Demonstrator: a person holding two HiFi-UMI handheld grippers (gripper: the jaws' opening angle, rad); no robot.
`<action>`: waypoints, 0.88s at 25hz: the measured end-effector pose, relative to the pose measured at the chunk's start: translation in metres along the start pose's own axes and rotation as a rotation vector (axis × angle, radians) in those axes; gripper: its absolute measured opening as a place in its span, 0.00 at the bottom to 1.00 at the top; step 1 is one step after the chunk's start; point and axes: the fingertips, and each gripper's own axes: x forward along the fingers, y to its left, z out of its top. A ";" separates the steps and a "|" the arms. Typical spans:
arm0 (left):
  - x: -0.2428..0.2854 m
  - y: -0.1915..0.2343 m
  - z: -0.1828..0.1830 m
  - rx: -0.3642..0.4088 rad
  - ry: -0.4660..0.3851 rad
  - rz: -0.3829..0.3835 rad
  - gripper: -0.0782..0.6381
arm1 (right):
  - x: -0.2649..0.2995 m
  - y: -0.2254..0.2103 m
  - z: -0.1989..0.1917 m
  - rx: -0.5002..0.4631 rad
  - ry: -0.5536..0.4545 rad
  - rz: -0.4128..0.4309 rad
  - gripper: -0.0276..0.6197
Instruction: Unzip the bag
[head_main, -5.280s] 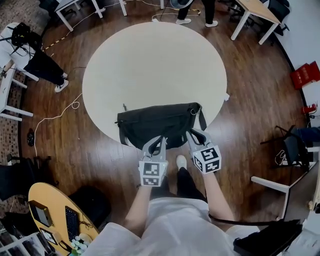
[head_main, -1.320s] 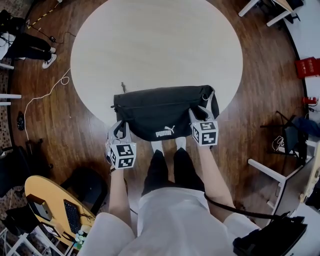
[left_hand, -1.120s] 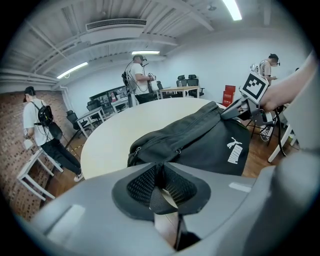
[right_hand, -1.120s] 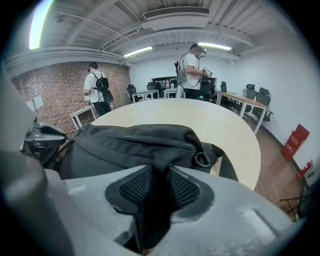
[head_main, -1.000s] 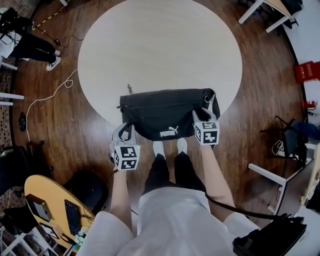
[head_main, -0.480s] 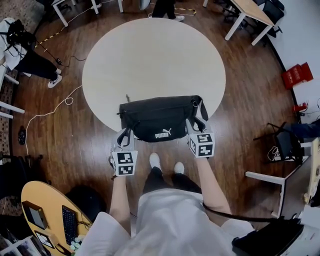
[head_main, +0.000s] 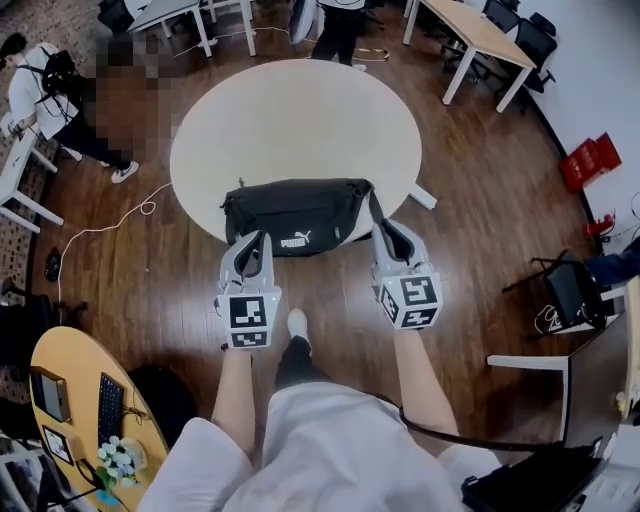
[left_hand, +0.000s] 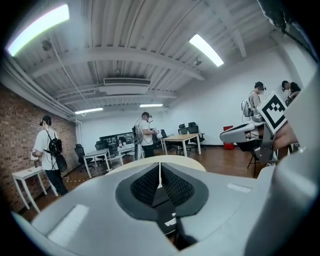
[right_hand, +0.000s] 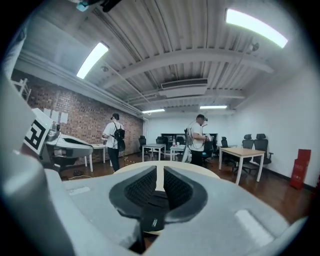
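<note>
A black bag (head_main: 295, 213) with a white logo lies at the near edge of the round pale table (head_main: 300, 110). My left gripper (head_main: 252, 245) is at the bag's left front corner. In the left gripper view its jaws (left_hand: 160, 172) are closing to a thin slit, with black bag fabric (left_hand: 169, 222) caught low between them. My right gripper (head_main: 392, 238) is at the bag's right end by the strap. Its jaws (right_hand: 159, 182) are closing too, and a black strap with a small label (right_hand: 152, 217) hangs between the pads.
Wooden floor surrounds the table. A cable (head_main: 120, 218) lies on the floor at the left, a chair (head_main: 560, 295) stands at the right, and a red box (head_main: 587, 160) is by the wall. An orange round table (head_main: 60, 400) is at lower left. People stand at desks beyond.
The head view has drawn back and tilted. Both grippers stay at the bag's two ends, and the left one has come in against the bag's front corner.
</note>
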 end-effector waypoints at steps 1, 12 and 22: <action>-0.014 -0.019 0.010 0.003 -0.020 0.004 0.15 | -0.022 0.001 0.004 -0.009 -0.021 0.018 0.09; -0.212 -0.166 0.078 -0.126 -0.147 0.059 0.14 | -0.264 0.015 0.028 0.005 -0.088 0.109 0.04; -0.301 -0.215 0.084 -0.239 -0.134 -0.001 0.13 | -0.343 0.080 0.049 0.027 -0.104 0.201 0.03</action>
